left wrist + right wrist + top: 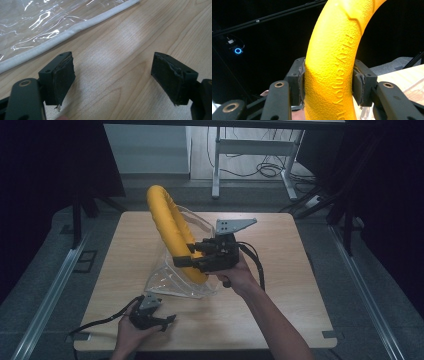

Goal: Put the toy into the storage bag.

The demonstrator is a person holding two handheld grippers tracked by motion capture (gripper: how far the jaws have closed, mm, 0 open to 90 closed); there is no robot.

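Note:
A thick yellow foam ring [170, 227] stands upright over the middle of the wooden table [280, 255], its lower part inside a clear plastic bag [172, 280]. My right gripper [192, 254] is shut on the ring [332, 75], both pads pressed against its sides in the right gripper view. My left gripper [167, 321] rests near the table's front edge, held in a hand, its jaws wide apart with only bare wood between the pads [63, 75]. The bag's white hem [67, 31] lies just beyond the left gripper [113, 75].
A white desk frame [250, 150] and cables [270, 170] stand on the floor beyond the table. Metal rails [50, 295] run along both sides. Black curtains close in left and right.

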